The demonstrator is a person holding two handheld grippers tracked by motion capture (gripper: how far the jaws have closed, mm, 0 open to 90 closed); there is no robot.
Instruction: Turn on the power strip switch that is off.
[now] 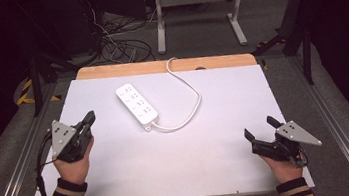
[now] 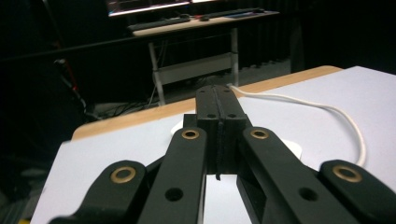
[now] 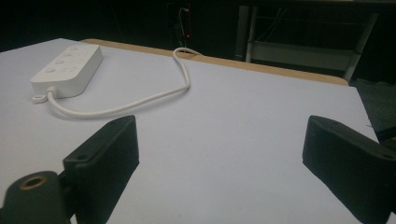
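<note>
High view: white power strip [image 1: 136, 106] lying flat on the tabletop [image 1: 217, 138], a little toward 11 o'clock from the centre, its long axis running from 11 toward 5. Top face showing several socket groups in a row. White cord [image 1: 189, 93] leaving the strip's near end, looping out toward 3 o'clock, then curving back toward 12 and going over the far wooden edge [image 1: 158, 65] of the tabletop.

Left gripper [image 1: 88, 119] sitting at about 9 o'clock, gripped by the left hand [image 1: 74, 166], striped cuff showing at the wrist. Jaws pointing toward 1 o'clock, aiming at the strip but well apart from it. In the left gripper view the left gripper [image 2: 218, 100] is showing both jaws pressed flat against each other, nothing between them; the strip [image 2: 292, 145] is peeking out as white patches behind them, cord [image 2: 327, 109] arcing away to the right.

Right gripper [image 1: 259, 127] sitting at about 4 o'clock, gripped by the right hand [image 1: 282, 166]. Jaws pointing toward 10 o'clock, spread wide, holding nothing. In the right gripper view the right gripper [image 3: 219, 140] is showing bare tabletop [image 3: 233, 121] between the two jaws; the strip [image 3: 67, 70] is lying off at upper left, cord [image 3: 140, 100] sweeping across toward the far edge.

Both grippers well apart from each other and from the strip.
</note>
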